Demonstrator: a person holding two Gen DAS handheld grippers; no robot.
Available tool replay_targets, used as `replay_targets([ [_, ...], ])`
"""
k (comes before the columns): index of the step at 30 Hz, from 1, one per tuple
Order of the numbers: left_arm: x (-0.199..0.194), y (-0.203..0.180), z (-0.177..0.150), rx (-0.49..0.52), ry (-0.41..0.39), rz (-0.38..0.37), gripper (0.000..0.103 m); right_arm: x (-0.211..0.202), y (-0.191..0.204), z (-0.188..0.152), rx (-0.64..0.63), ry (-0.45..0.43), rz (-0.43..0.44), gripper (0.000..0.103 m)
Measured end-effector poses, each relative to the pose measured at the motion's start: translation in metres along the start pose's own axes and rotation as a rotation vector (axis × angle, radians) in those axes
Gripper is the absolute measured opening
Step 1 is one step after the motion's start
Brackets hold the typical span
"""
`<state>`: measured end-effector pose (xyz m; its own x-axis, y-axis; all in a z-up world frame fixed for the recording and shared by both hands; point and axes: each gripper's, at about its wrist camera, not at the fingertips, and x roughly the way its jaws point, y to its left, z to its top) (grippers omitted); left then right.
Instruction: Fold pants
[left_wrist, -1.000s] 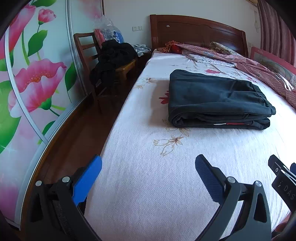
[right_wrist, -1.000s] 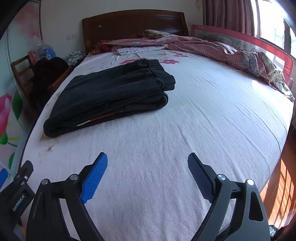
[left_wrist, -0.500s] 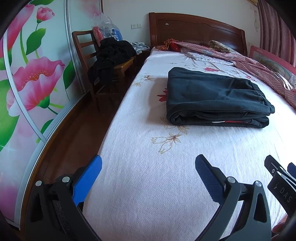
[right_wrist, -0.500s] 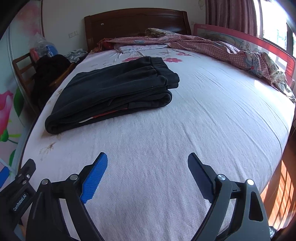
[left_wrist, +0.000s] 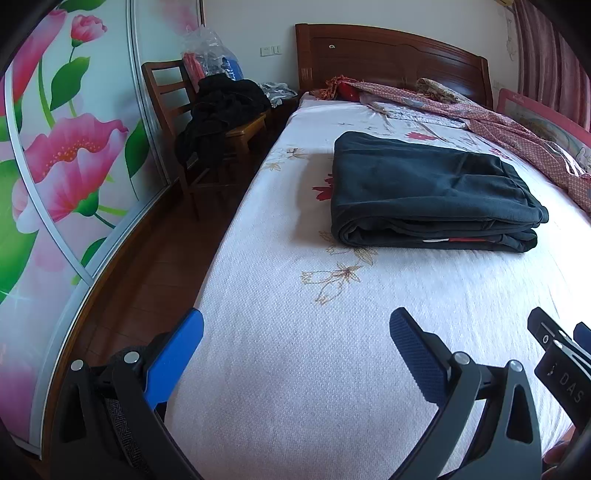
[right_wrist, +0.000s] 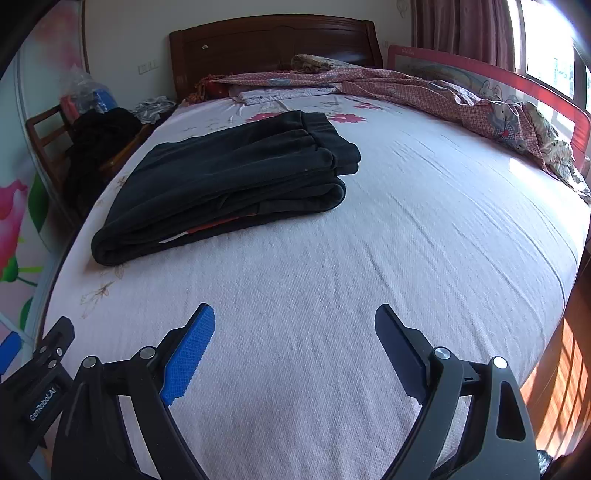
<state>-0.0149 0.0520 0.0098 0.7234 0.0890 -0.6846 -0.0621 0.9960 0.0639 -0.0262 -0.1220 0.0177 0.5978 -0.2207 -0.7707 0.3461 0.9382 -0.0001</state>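
Note:
The dark pants (left_wrist: 424, 192) lie folded in a flat stack on the white flowered bed sheet (left_wrist: 295, 369), with a red and white label showing at the near fold. They also show in the right wrist view (right_wrist: 229, 184), left of the bed's middle. My left gripper (left_wrist: 295, 328) is open and empty, low over the near left part of the bed, well short of the pants. My right gripper (right_wrist: 295, 325) is open and empty over the near middle of the bed.
A wooden chair (left_wrist: 184, 110) heaped with dark clothes stands left of the bed by a flowered wardrobe door (left_wrist: 55, 166). A red patterned quilt (right_wrist: 424, 92) lies along the far right side by a bed rail (right_wrist: 517, 92). The wooden headboard (left_wrist: 388, 55) is at the back.
Both grippers have drifted slightly, so the pants sit a little nearer in view. The pants have not moved and both grippers stay open.

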Motion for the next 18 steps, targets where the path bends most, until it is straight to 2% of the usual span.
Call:
replay_targets([
  [18, -0.0015, -0.0008, 0.0007, 0.004, -0.002, -0.003, 0.101, -0.0019, 0.001, 0.0007, 0.0, -0.004, 0.005, 0.088],
])
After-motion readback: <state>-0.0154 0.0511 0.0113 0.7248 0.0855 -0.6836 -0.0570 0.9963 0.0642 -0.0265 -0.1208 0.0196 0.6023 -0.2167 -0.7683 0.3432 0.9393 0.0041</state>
